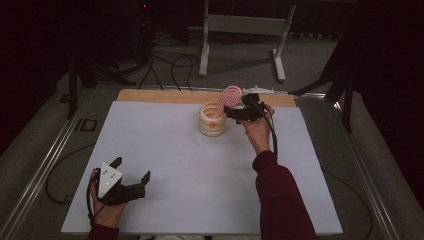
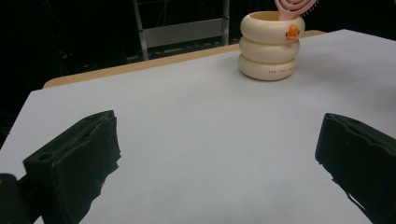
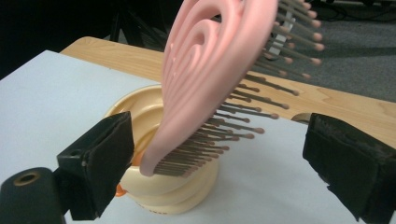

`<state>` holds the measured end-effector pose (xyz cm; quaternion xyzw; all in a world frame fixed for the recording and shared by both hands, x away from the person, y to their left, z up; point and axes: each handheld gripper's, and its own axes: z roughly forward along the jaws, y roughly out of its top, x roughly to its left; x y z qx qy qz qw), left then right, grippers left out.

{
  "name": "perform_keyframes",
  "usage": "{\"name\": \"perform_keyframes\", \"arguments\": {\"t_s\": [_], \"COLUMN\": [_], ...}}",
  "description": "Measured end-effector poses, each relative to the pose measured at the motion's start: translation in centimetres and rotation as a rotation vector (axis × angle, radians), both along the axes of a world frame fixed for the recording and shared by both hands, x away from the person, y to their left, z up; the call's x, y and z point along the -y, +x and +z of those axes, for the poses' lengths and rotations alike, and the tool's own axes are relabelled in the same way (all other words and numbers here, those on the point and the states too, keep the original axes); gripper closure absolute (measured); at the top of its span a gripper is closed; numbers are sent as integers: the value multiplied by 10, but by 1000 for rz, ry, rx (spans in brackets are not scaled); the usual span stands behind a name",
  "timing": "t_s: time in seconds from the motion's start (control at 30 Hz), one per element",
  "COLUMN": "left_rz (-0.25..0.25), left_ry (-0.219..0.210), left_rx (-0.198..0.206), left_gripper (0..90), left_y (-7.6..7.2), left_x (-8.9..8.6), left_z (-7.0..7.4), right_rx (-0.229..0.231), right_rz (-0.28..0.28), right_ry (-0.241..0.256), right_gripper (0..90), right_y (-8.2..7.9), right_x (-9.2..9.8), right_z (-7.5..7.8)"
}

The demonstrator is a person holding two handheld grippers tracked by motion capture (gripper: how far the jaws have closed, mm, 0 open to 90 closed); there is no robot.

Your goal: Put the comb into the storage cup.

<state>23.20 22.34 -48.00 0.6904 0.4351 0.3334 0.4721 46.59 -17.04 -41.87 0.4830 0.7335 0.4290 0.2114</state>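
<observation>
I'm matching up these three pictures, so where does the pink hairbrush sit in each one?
High view: the pink hairbrush stands in the cream holder, far centre, beside the right gripper.
Left gripper view: its head pokes out at the top edge, right of centre.
Right gripper view: large and leaning, centre, between the open jaws.
Shared landmark: the cream holder.

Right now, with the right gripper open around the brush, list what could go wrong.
1. The brush leans steeply out of the holder, touching neither pad of the right gripper; it may tip out over the rim.
2. The holder is a narrow stack of rings; a nudge from the closing gripper could slide or topple it.
3. The left gripper rests far off, near the table's front edge, too distant to steady the holder.
</observation>
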Motion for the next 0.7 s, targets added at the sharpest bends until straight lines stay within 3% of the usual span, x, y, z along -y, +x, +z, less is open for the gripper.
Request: {"name": "perform_keyframes", "arguments": {"t_s": [0.7], "left_rz": [5], "left_ry": [0], "left_rx": [0], "left_gripper": [3], "left_y": [0], "left_x": [-1], "left_z": [0], "right_rx": [20], "right_rz": [32], "right_ry": [-15], "right_gripper": [89], "right_y": [-10], "right_x": [13], "right_z": [-4]}}
